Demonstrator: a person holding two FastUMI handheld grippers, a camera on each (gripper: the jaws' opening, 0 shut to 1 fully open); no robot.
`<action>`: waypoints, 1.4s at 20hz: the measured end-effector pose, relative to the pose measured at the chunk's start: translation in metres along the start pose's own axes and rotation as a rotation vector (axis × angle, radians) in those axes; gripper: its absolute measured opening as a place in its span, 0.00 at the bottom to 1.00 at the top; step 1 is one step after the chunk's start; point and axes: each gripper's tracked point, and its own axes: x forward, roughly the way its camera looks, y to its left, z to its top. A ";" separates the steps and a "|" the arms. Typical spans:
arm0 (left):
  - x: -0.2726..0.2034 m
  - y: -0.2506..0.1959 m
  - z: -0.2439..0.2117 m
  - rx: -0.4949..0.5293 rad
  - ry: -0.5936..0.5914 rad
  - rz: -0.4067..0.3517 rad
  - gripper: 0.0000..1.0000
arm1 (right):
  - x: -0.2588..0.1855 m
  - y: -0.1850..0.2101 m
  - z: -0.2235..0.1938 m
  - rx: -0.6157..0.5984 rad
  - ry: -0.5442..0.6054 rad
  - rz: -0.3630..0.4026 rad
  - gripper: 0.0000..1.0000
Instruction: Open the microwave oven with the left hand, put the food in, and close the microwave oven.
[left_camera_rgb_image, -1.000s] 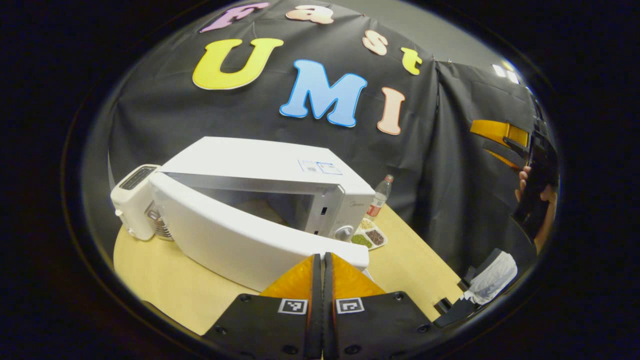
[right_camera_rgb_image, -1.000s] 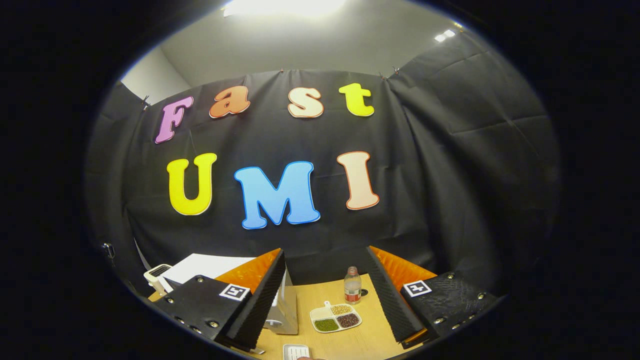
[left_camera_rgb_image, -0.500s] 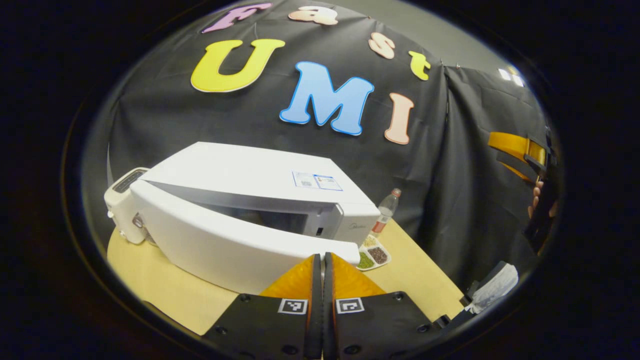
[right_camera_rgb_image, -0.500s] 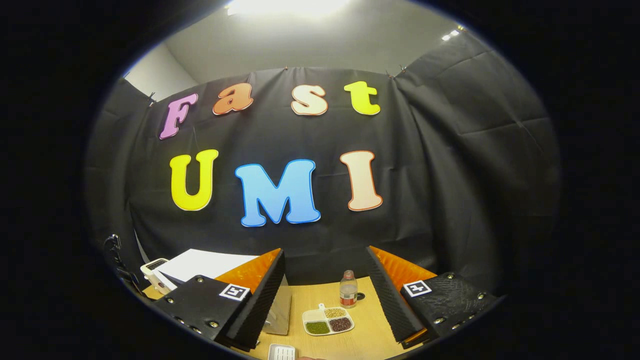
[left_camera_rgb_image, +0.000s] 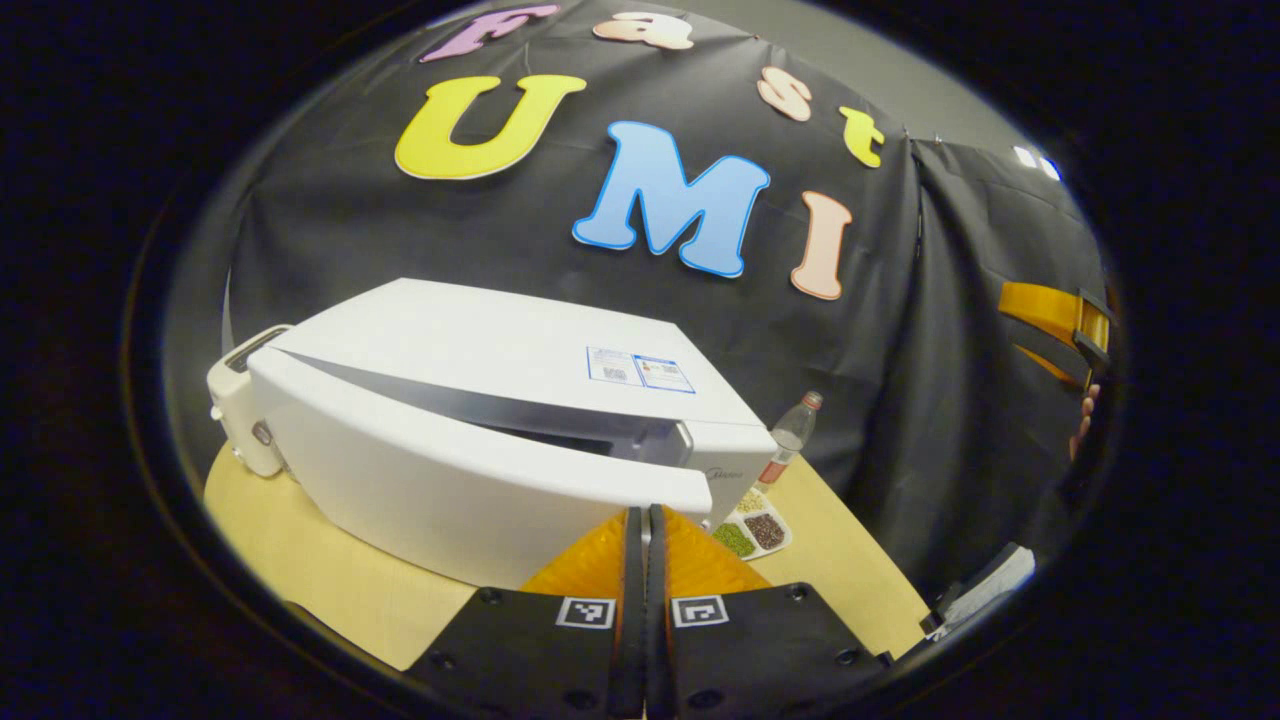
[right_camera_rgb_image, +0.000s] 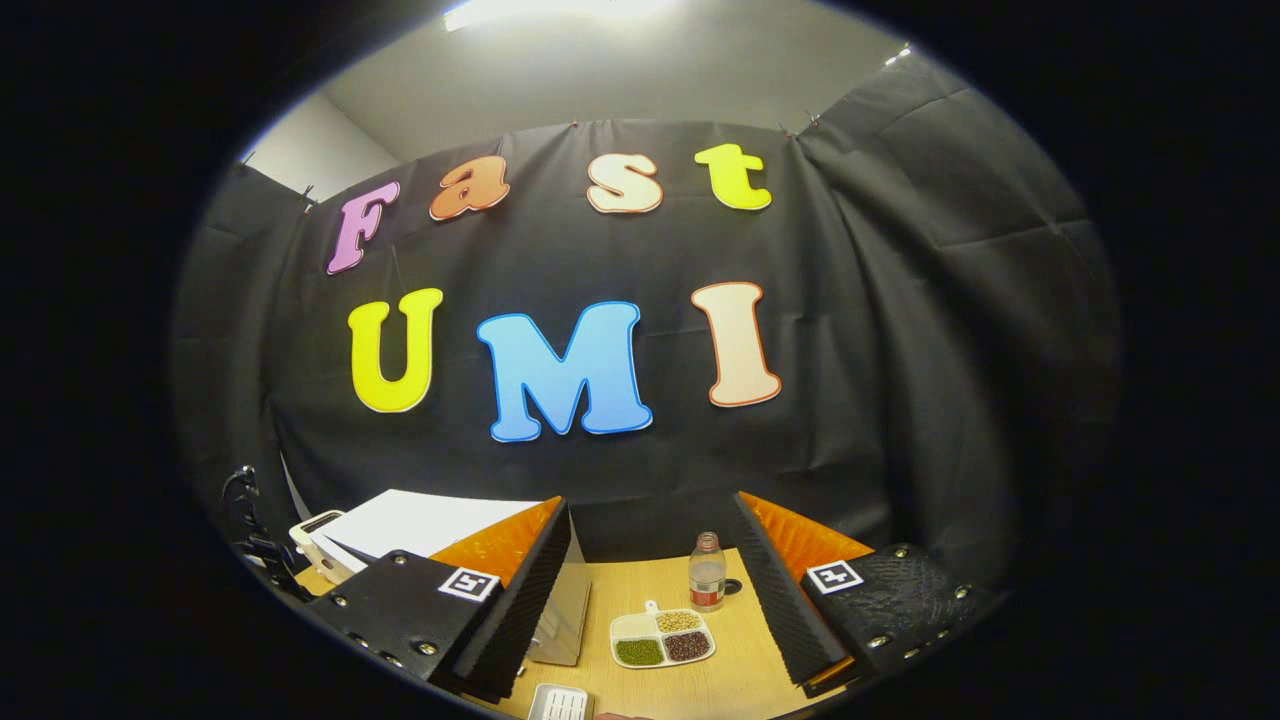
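The white microwave (left_camera_rgb_image: 500, 360) stands on the wooden table (left_camera_rgb_image: 300, 570). Its door (left_camera_rgb_image: 440, 480) is swung almost to, leaving a narrow dark gap along the top right. My left gripper (left_camera_rgb_image: 640, 515) is shut with nothing between its fingers, and its tips are at the door's free lower edge. My right gripper (right_camera_rgb_image: 650, 505) is open and empty, held high over the table, right of the microwave (right_camera_rgb_image: 420, 520). In the left gripper view the right gripper (left_camera_rgb_image: 1050, 310) shows at the far right edge, with a hand below it. The inside of the oven is hidden.
A white toaster-like appliance (left_camera_rgb_image: 235, 410) stands behind the microwave's hinge side. A divided dish of beans (right_camera_rgb_image: 662, 638) and a small bottle (right_camera_rgb_image: 706, 585) sit right of the microwave. A small white object (right_camera_rgb_image: 560, 703) lies near the table's front.
The microwave door has swung from half open to nearly closed, with my shut left gripper following its free edge. The right gripper has stayed open, tilting slightly.
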 end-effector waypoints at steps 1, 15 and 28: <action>0.004 0.000 0.001 0.005 -0.001 0.004 0.07 | 0.003 0.000 -0.002 0.003 0.002 0.007 0.96; 0.037 0.000 0.010 0.065 0.011 0.041 0.07 | 0.010 -0.024 -0.024 0.029 0.043 0.038 0.96; 0.041 0.010 0.021 0.025 -0.026 0.093 0.08 | 0.010 -0.003 -0.023 -0.002 0.050 0.086 0.96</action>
